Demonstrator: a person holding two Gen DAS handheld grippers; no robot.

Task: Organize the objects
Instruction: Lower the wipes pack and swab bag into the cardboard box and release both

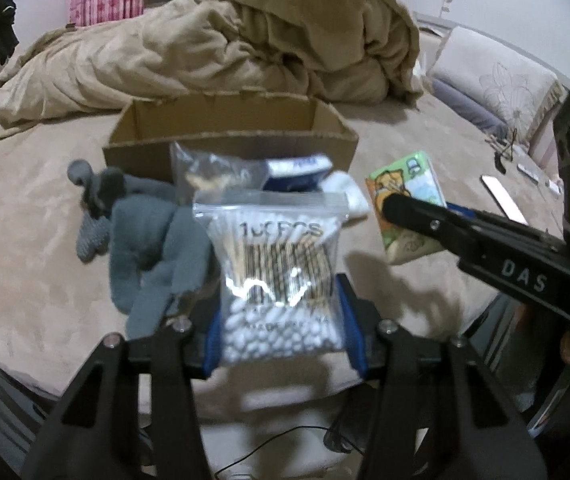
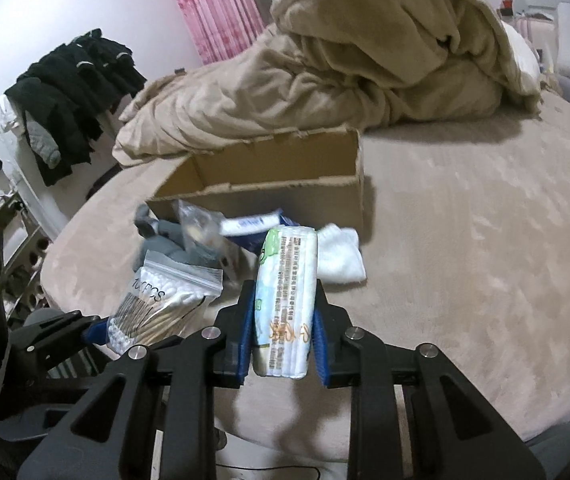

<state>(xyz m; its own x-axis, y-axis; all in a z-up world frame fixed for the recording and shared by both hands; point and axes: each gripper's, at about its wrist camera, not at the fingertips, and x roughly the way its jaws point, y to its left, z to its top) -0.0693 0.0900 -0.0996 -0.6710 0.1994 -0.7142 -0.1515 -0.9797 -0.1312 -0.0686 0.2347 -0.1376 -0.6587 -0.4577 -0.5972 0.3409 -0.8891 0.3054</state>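
My left gripper is shut on a clear zip bag of cotton swabs, held above the bed; the bag also shows in the right wrist view. My right gripper is shut on a tissue pack with a cartoon print, which also shows in the left wrist view. An open cardboard box stands behind both, also in the right wrist view. In front of it lie a grey plush toy, a small clear bag, a blue-white box and a white sock.
A bunched beige duvet lies behind the box. Pillows and small items are at the right of the bed. Dark clothes hang at the left past the bed's edge.
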